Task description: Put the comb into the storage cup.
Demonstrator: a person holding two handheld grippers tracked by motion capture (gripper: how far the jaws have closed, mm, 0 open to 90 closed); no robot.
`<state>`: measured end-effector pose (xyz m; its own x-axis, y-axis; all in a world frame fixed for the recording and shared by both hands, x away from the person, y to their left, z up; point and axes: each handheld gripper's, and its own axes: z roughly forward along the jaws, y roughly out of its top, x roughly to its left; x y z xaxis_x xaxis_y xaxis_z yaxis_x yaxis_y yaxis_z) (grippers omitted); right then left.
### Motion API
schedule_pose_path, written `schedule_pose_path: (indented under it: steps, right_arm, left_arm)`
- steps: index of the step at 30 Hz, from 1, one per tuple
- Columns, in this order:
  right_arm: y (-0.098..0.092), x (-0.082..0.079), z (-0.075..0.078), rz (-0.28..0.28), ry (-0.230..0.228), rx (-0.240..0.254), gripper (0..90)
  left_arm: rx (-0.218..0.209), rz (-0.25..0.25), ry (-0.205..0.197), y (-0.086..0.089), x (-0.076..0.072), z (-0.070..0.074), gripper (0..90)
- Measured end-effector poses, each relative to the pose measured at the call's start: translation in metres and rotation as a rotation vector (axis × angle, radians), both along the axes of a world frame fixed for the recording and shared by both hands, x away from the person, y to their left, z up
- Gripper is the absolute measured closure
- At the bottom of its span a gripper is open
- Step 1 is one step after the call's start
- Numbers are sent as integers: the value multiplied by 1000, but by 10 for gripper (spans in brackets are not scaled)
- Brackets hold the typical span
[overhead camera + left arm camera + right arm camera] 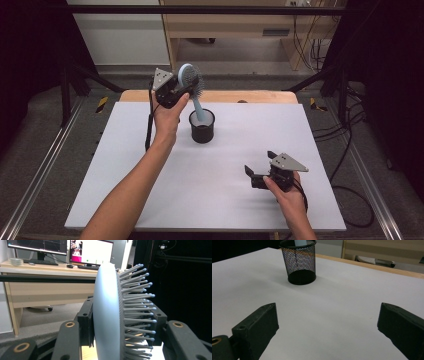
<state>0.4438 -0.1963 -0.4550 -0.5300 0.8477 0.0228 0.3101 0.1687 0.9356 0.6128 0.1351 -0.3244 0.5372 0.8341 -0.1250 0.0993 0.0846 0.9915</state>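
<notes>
My left gripper [176,90] is clamped on the head of the pale blue hairbrush [190,80], one jaw flat against the smooth back and the other pressed in among the bristles [136,305], as the left gripper view shows plainly. My right gripper [260,170] rests low over the white table [225,200], near its right front part, jaws spread wide with nothing between them (it has no share in the work at this point, as far as I can judge).

The brush stands nearly upright, tilted a little, at the far middle of the table. Its handle [199,111] runs down into the black mesh cup [202,127], and the head sits well above the rim. In the right gripper view I can see the cup [299,262] well ahead of my open jaws, with a pale bit of the handle showing at its mouth.

I take the work to be setting the brush into the cup. By that reading most of it is done: the handle is already inside. What I can't tell is whether its tip has reached the bottom. What's left, I think, is to lower it until it rests, open my left jaws, and draw that hand clear without tipping the cup.
</notes>
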Motion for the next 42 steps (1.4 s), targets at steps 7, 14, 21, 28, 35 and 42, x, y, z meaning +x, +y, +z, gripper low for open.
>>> schedule_pose_path:
  steps: [7,14,21,28,35,42]
  right_arm:
    - [0,0,0,1,-1,-2,35]
    - [0,0,0,1,0,-1,35]
    - [1,0,-1,2,3,-3,35]
    - [1,0,-1,3,7,-5,35]
    - [1,0,-1,4,7,-6,35]
    - [1,0,-1,2,7,-10,36]
  left_arm:
    - [2,0,7,-1,1,-5,509]
    - [9,-4,13,-3,2,-11,509]
    - [11,-5,23,-4,2,-16,509]
    - [9,-5,33,-4,4,-21,509]
    - [20,-5,40,-6,5,-27,508]
    - [18,-2,48,-7,6,-31,508]
